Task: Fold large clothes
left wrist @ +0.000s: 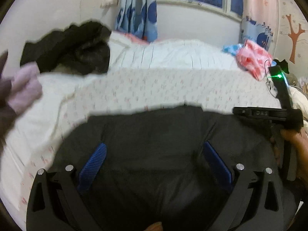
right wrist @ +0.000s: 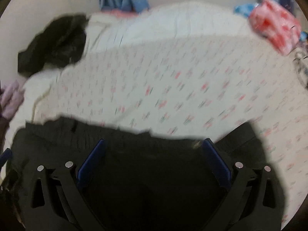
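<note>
A large black garment [left wrist: 154, 134] lies spread on the near part of the bed; it also shows in the right wrist view [right wrist: 134, 154]. My left gripper [left wrist: 154, 146] hovers over it with its blue pads wide apart and nothing between them. My right gripper [right wrist: 154, 144] is also open over the garment's far edge, empty. The right gripper's black body [left wrist: 269, 113] shows at the right of the left wrist view, held by a hand. Both views are blurred.
The bed has a white floral sheet [left wrist: 154, 90] and a white quilt [left wrist: 173, 53] behind. A pile of black clothes [left wrist: 73, 48] lies far left, a lilac garment [left wrist: 25, 88] at the left edge, a pink-red bag [left wrist: 252, 57] far right. Window and curtains behind.
</note>
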A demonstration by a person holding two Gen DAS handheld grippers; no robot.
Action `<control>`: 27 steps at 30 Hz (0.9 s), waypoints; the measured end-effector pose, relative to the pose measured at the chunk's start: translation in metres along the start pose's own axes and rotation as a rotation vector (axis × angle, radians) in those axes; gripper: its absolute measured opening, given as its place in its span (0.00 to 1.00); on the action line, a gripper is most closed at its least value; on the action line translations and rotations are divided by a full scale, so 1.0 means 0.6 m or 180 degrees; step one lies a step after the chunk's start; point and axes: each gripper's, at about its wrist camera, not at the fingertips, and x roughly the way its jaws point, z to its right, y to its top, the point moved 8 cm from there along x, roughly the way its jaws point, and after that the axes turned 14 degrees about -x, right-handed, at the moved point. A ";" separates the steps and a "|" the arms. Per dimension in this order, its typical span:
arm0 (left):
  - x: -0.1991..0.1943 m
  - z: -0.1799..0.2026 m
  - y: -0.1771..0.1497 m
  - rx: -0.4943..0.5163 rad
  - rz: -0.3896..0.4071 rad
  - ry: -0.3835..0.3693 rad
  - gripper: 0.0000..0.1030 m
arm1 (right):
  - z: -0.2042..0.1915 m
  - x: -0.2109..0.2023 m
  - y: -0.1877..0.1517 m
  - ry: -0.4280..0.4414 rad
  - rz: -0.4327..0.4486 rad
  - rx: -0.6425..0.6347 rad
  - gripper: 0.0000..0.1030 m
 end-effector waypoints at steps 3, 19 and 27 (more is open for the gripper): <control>0.020 0.008 0.034 0.0038 0.0013 0.0045 0.93 | 0.052 -0.013 0.003 -0.0298 0.0042 0.0010 0.93; 0.114 -0.068 -0.011 -0.0351 -0.0702 -0.0105 0.95 | 0.182 -0.022 -0.109 -0.0246 0.0131 0.0459 0.94; 0.084 -0.074 -0.032 -0.0536 -0.0725 -0.0212 0.94 | 0.170 -0.033 -0.154 -0.0095 0.0052 0.0542 0.94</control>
